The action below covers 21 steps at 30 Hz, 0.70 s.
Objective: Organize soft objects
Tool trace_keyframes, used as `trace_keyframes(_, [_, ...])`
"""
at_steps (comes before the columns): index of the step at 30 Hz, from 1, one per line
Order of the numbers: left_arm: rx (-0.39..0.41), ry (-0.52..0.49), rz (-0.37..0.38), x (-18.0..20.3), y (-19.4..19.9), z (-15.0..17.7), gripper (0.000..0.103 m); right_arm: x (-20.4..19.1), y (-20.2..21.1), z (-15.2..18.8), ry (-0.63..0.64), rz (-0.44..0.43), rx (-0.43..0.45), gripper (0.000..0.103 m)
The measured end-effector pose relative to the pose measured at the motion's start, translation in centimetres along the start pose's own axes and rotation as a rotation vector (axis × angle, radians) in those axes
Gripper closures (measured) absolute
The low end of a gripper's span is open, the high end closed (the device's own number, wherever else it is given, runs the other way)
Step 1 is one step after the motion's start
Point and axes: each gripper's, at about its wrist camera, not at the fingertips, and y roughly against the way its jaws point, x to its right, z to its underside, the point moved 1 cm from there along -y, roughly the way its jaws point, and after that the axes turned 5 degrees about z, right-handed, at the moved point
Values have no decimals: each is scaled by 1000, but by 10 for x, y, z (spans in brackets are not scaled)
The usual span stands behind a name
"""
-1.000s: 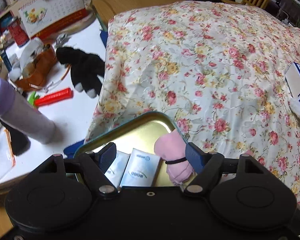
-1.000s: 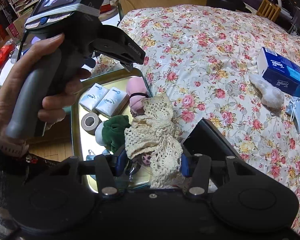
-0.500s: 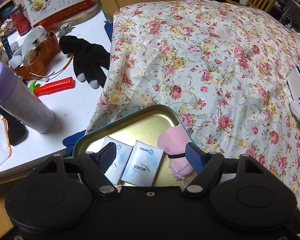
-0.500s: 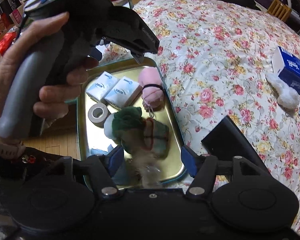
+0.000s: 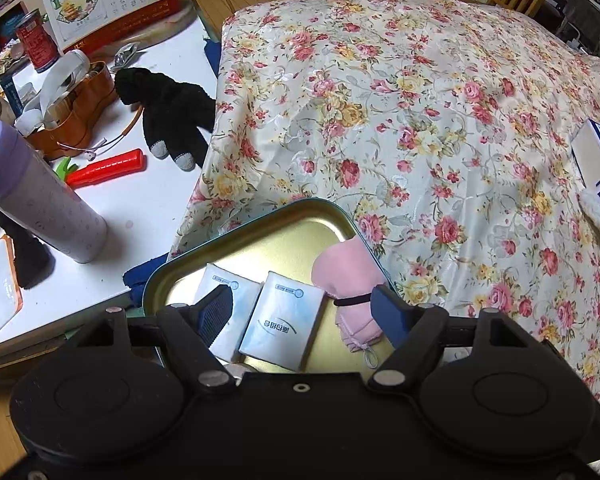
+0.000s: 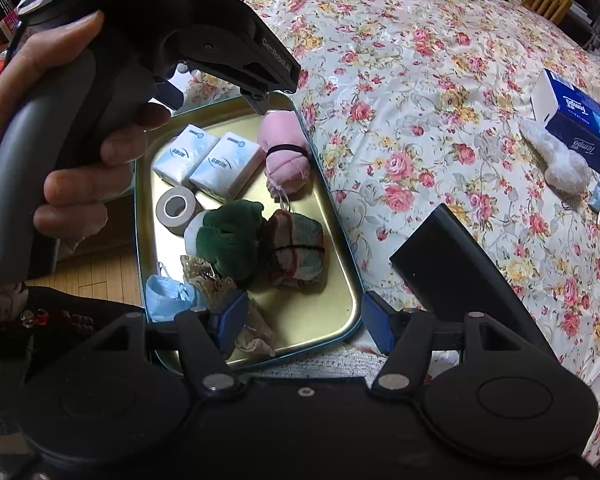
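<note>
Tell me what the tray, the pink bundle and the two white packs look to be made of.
Tray: seemingly metal, with a glossy gold inside that mirrors its contents and a teal rim. Pink bundle: soft matte cloth, bulging on both sides of a black band. White packs: probably tissues in shiny plastic wrap, judging by the sheen and printed logos.

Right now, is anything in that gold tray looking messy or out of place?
Mostly tidy. The lace piece at the tray's near left corner lies crumpled and loose, unlike the banded pink roll and striped roll. It sits partly under the right gripper's left finger, not gripped.
</note>
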Motion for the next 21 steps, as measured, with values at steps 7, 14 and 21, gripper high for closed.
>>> trace_keyframes(7, [-3, 8, -5, -2, -1, 1, 30, 1, -3, -1, -5, 14, -25, 42])
trace_keyframes(14, [-6, 6, -6, -1, -2, 2, 30, 1, -6, 0, -9, 19, -49, 42])
trace_keyframes(21, [-6, 7, -6, 0, -2, 3, 30, 2, -7, 0, -9, 24, -62, 42])
